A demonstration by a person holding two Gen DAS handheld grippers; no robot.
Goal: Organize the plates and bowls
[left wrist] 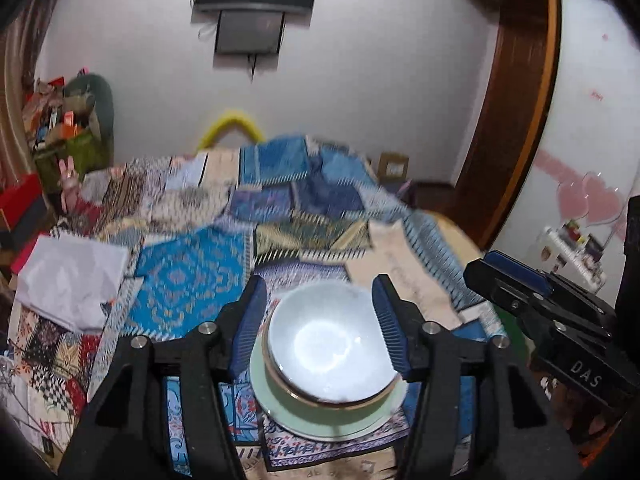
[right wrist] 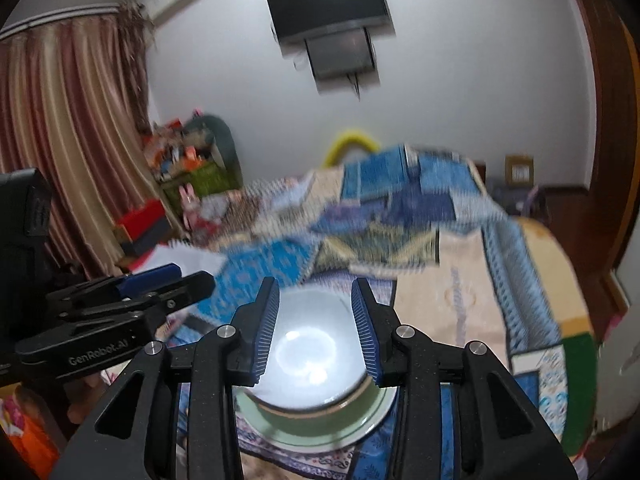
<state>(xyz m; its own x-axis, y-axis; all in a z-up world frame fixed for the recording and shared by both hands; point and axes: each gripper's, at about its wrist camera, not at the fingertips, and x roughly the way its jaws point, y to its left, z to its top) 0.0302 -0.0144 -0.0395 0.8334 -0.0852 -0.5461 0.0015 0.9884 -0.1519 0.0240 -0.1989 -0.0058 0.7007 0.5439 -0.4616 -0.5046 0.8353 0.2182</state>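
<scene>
A white bowl (left wrist: pixel 332 344) with a gold rim band sits in a pale green plate (left wrist: pixel 280 404) on the patchwork cloth. My left gripper (left wrist: pixel 320 292) is open, its blue pads either side of the bowl's far half and above it, holding nothing. In the right wrist view the same bowl (right wrist: pixel 312 352) and plate (right wrist: pixel 316 424) lie below my right gripper (right wrist: pixel 315 292), which is also open and empty over the bowl. Each gripper shows in the other's view: the right one (left wrist: pixel 520 288) at right, the left one (right wrist: pixel 160 284) at left.
A blue and beige patchwork cloth (left wrist: pixel 192 280) covers the table. A crumpled white sheet (left wrist: pixel 68 280) lies at the left. Boxes and clutter (left wrist: pixel 60 128) stand at the far left by the curtain. A wooden door frame (left wrist: pixel 516 120) stands at right.
</scene>
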